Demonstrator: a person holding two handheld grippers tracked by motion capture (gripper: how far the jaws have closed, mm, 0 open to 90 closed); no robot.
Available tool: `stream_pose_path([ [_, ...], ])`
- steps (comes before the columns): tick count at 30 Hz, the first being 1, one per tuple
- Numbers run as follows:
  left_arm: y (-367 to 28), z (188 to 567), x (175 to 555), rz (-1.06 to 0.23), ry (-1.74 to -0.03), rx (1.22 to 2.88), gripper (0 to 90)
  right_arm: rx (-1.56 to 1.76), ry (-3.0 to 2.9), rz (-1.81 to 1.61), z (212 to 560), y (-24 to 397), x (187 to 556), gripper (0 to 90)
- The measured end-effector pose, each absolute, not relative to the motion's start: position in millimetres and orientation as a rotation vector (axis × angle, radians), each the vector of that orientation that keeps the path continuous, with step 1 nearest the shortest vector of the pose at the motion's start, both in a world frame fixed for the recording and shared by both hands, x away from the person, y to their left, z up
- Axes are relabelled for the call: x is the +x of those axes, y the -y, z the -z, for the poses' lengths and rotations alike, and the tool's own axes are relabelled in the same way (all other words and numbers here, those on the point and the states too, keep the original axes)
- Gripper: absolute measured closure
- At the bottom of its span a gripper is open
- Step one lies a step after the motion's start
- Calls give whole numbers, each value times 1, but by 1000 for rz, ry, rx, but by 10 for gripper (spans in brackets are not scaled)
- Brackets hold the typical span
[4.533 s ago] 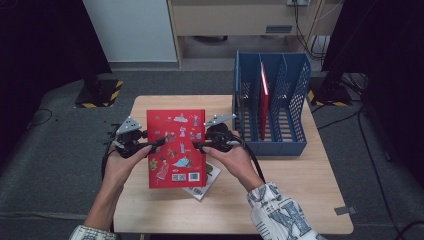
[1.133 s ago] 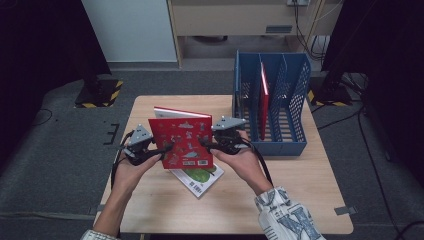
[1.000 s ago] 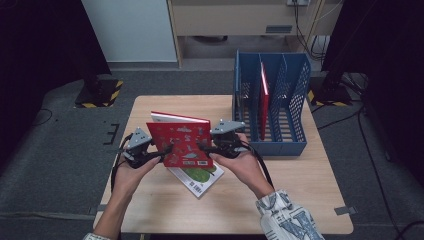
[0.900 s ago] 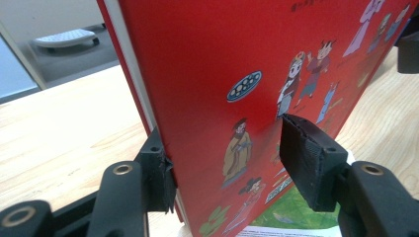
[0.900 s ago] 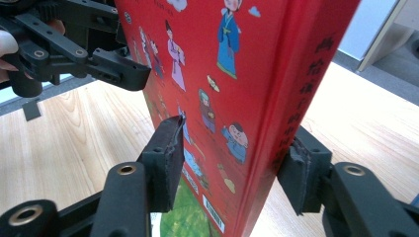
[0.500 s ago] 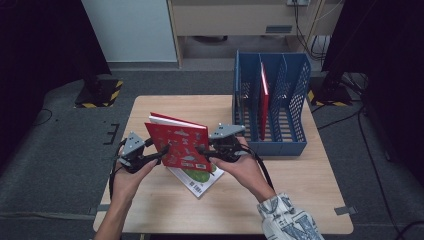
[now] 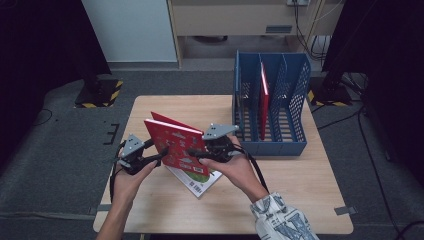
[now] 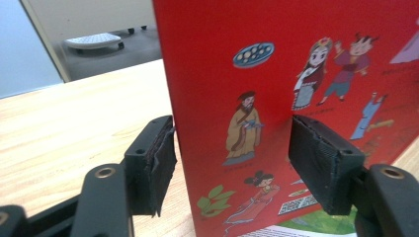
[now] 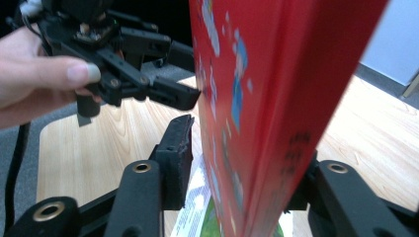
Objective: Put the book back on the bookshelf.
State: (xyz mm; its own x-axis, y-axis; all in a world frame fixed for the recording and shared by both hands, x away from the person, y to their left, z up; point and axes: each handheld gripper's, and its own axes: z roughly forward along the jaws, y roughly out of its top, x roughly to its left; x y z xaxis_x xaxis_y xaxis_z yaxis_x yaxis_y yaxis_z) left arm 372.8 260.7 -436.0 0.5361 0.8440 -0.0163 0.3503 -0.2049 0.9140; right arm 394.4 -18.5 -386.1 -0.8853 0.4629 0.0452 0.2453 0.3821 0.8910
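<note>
Mid-handoff in the centre of the high view: the left gripper, jaws just opening, is spread beside the thin red picture-covered book while the right gripper looks to pinch its other edge, so next it's carrying it to the blue mesh file rack at upper right.

I see a red book with a smooth, shiny cover, black jaw pads that look like rough, ridged rubber, a table of pale, smooth wood with fine grain lines, and a blue rack of matt plastic mesh.
</note>
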Motion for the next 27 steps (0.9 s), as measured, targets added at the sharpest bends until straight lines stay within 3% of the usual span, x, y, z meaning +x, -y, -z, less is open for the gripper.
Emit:
stream_pose_path([
  [8, -262, 441, 373, -626, -1013, 1779, 317, 636, -2421, -1521, 381, 14, 398, 668],
  [17, -262, 455, 368, -621, -1017, 1840, 294, 629, -2383, -1558, 374, 6, 399, 680],
  [22, -268, 468, 358, -641, -1028, 1910, 234, 631, -2370, -1567, 369, 1, 403, 696],
  [27, -279, 479, 355, -605, -1056, 1933, 222, 626, -2358, -1586, 369, 0, 403, 662],
])
